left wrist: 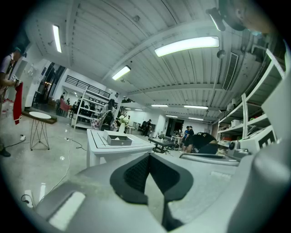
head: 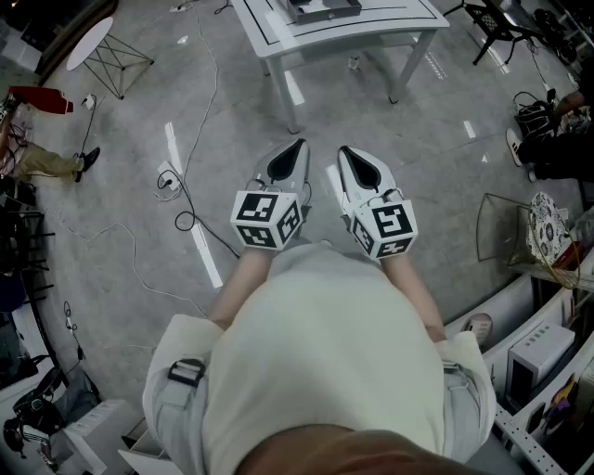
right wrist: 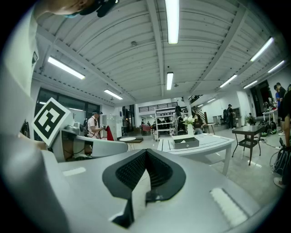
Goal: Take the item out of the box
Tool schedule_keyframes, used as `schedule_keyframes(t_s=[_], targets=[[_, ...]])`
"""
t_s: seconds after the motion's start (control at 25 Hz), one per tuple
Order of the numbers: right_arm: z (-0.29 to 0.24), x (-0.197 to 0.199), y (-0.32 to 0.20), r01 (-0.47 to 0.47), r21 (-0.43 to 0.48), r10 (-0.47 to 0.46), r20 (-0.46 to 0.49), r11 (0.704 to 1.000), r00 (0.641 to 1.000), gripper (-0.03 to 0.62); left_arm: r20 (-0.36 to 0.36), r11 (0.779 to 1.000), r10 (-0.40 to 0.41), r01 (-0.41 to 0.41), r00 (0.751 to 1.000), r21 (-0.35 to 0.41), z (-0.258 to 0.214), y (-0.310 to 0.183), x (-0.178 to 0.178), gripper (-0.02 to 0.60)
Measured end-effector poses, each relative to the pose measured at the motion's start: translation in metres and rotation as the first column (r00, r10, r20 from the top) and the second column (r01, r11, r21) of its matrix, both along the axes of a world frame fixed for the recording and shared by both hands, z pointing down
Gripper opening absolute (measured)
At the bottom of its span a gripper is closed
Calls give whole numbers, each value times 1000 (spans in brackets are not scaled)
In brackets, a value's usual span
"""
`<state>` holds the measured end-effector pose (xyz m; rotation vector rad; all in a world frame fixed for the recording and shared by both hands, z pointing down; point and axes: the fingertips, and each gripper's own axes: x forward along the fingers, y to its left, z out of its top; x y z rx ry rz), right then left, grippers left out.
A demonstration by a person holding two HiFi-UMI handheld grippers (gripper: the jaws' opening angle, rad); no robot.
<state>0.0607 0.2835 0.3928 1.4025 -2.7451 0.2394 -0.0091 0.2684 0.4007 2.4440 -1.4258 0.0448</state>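
Concrete workshop floor (head: pixel 111 195) separates the person (head: pixel 325 362) from the white table (head: pixel 394 28) bearing the box (head: pixel 321 8), item apparently inside, while left gripper (head: pixel 290 156) and right gripper (head: pixel 356 160), both closed and empty, hover; retrieval not yet begun.

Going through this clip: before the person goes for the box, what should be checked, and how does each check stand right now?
1. Left tongs empty: ok, shut with nothing between the jaws.
2. Right tongs empty: ok, also shut on nothing.
3. Tongs opened for a grasp: not ok, both are shut.
4. Box in sight: ok, it sits on the white table ahead of both tongs.
5. Item visible inside the box: cannot tell, too small at this range.
6. Floor cable clear of the feet: cannot tell, it runs in under the person's arm and is hidden there.
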Motion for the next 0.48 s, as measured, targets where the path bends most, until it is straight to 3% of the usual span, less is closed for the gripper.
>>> schedule_keyframes(t_s=[0.48], targets=[[0, -3, -1, 2, 2, -2, -7, 1000, 1000, -3, -6, 1000, 9, -9, 1000, 6, -2, -2, 0, 0]])
